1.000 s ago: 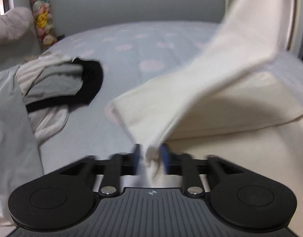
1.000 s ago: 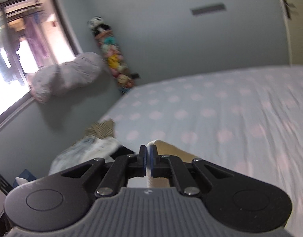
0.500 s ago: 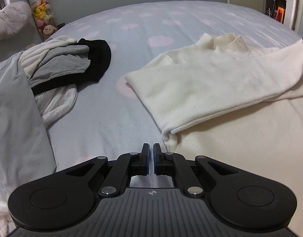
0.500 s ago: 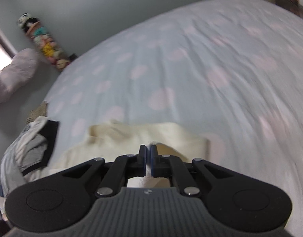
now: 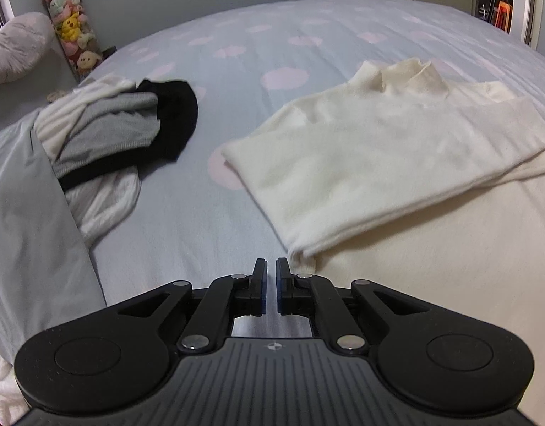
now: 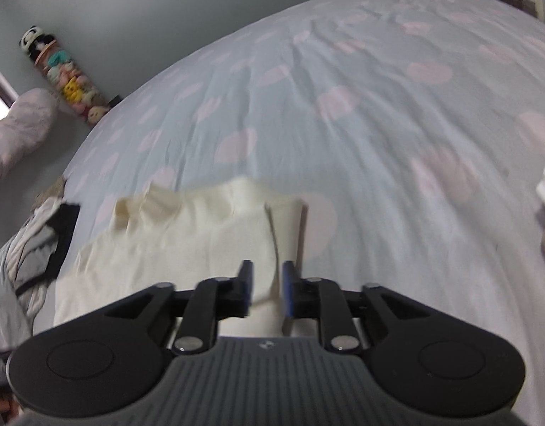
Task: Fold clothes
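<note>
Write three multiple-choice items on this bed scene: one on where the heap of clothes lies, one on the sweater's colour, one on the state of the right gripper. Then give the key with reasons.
1. Seen from the left wrist, the pile of clothes lies where relative to the sweater?
A. to its left
B. on top of it
C. to its right

2. What colour is the sweater?
A. black
B. cream
C. red

3. How is the right gripper?
A. shut on the sweater
B. out of view
C. open, the fingers apart above the sweater

Key:
1 A: the pile sits at the left side of the bedspread, apart from the sweater.
2 B: the fabric is pale cream against the blue spotted cover.
3 C: a clear gap shows between the fingers, with cloth beneath and nothing pinched.
</note>
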`<state>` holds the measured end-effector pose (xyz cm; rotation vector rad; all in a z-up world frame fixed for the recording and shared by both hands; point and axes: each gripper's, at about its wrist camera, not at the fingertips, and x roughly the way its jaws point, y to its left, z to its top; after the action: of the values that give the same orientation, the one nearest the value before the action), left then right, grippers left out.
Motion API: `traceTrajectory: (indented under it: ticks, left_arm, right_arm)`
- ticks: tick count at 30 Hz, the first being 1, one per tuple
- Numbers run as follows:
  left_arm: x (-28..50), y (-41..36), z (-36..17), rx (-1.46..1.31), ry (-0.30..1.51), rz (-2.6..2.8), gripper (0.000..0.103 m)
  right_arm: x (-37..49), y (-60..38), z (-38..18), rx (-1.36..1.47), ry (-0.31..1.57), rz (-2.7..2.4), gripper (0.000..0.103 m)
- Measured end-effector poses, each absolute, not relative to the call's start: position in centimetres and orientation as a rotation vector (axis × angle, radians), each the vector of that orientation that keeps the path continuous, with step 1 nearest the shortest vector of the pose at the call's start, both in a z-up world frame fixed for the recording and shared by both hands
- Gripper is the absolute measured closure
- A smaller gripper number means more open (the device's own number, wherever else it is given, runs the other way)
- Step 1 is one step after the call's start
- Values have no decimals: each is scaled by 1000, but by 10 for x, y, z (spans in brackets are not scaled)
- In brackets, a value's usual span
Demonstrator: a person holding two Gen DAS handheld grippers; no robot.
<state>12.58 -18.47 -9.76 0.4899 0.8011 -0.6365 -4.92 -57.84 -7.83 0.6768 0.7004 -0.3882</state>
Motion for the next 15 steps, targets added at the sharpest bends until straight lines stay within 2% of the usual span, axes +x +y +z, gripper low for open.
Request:
traceTrajectory:
  ticks: [7,9,15]
  left_arm:
    - [126,-200,-97,539,794,-632,100]
    - [126,-202,-100,560,796,-631,100]
    - [128,-200,-106,572,827,-623,100]
  right_arm:
    - [-45,-574,-99,755,692,-367,72]
    - [-45,-575,-98,760,679,-368,98]
    - [-54,-571,-81,779,638,-364,98]
